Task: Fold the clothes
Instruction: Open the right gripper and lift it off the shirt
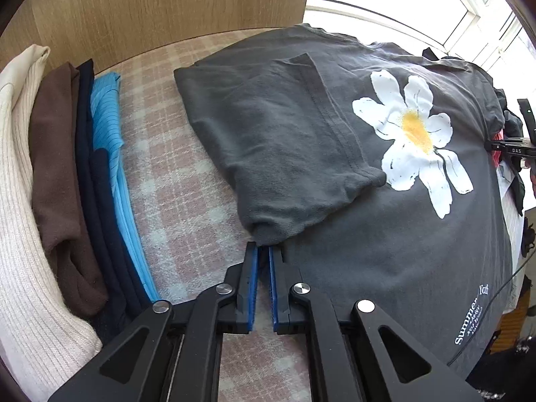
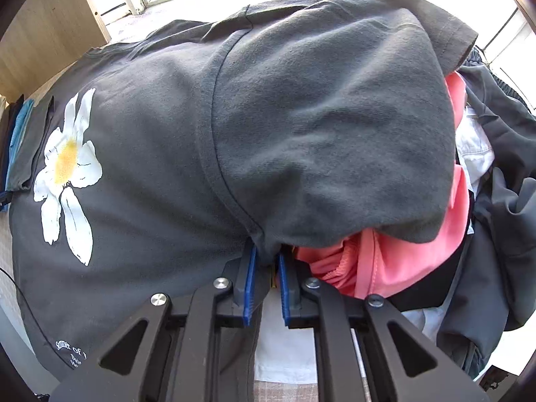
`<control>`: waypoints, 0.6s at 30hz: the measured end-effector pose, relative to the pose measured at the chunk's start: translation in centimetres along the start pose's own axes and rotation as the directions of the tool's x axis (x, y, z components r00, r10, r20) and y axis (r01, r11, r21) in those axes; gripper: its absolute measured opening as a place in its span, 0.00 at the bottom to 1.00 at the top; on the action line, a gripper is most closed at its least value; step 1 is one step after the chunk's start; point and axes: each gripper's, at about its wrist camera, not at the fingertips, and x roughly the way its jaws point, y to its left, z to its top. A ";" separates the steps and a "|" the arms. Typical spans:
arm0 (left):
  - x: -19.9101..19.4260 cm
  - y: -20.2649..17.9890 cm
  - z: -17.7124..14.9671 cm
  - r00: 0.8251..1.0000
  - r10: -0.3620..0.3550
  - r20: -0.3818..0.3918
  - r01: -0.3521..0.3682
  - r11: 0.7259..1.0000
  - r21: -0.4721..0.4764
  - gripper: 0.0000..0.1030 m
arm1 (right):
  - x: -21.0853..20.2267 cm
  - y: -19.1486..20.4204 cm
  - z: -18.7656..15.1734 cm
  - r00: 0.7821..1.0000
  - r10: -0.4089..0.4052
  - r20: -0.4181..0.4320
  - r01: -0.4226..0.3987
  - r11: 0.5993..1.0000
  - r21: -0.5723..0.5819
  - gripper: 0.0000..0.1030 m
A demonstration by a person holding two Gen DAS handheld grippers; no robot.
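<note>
Lying spread across a pink-and-white checked blanket (image 1: 174, 181), print side up, the dark grey T-shirt (image 1: 385, 234) with its white daisy print (image 1: 415, 137) is getting both sides turned inward, which is probably why each gripper is sitting at a fold's lower end. The left sleeve flap (image 1: 284, 140) is already lying folded over the shirt body, and the left gripper (image 1: 263, 251) is resting at its bottom corner with the blue-padded fingers (image 1: 253, 284) only slightly apart, the cloth tip just at their ends; whether they are pinching it I cannot tell. On the other side, the right sleeve flap (image 2: 335, 127) is humping up over the body, and the right gripper (image 2: 267, 261) is holding a bunch of grey cloth between its narrowly parted fingers, seemingly to steer that edge flat. A stack of folded garments (image 1: 67, 174) is waiting along the wooden panel (image 1: 150, 10), while an unfolded heap with a coral-pink garment (image 2: 402, 261) is crowding the shirt's right edge.
</note>
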 end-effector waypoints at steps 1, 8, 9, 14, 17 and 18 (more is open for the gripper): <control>-0.2 -0.1 -0.2 1.000 -0.005 -0.007 0.005 1.000 0.017 0.17 | -0.1 -0.1 0.0 1.000 -0.003 -0.003 0.003 1.000 0.001 0.15; -4.7 0.9 0.6 0.994 -0.033 0.100 0.031 0.999 0.023 0.18 | -3.9 -1.0 -1.3 0.998 -0.065 -0.019 0.065 0.997 -0.030 0.18; -4.1 0.7 1.5 0.993 -0.039 0.108 0.036 0.999 0.032 0.18 | -4.8 -0.9 -1.5 0.997 -0.083 -0.007 0.083 0.996 -0.037 0.18; 1.3 -0.5 3.8 0.999 -0.039 0.007 0.038 0.996 0.079 0.18 | -9.1 0.5 -2.2 0.996 -0.046 0.075 0.048 0.999 -0.024 0.18; 1.2 -2.3 3.1 1.000 -0.013 0.012 0.011 0.985 0.173 0.28 | -10.8 2.6 -2.4 0.992 0.001 0.125 0.006 0.999 -0.051 0.21; 0.8 -2.4 3.0 1.000 -0.027 0.014 0.025 0.985 0.170 0.28 | -11.1 3.4 -2.3 0.990 0.028 0.135 -0.020 0.998 -0.061 0.21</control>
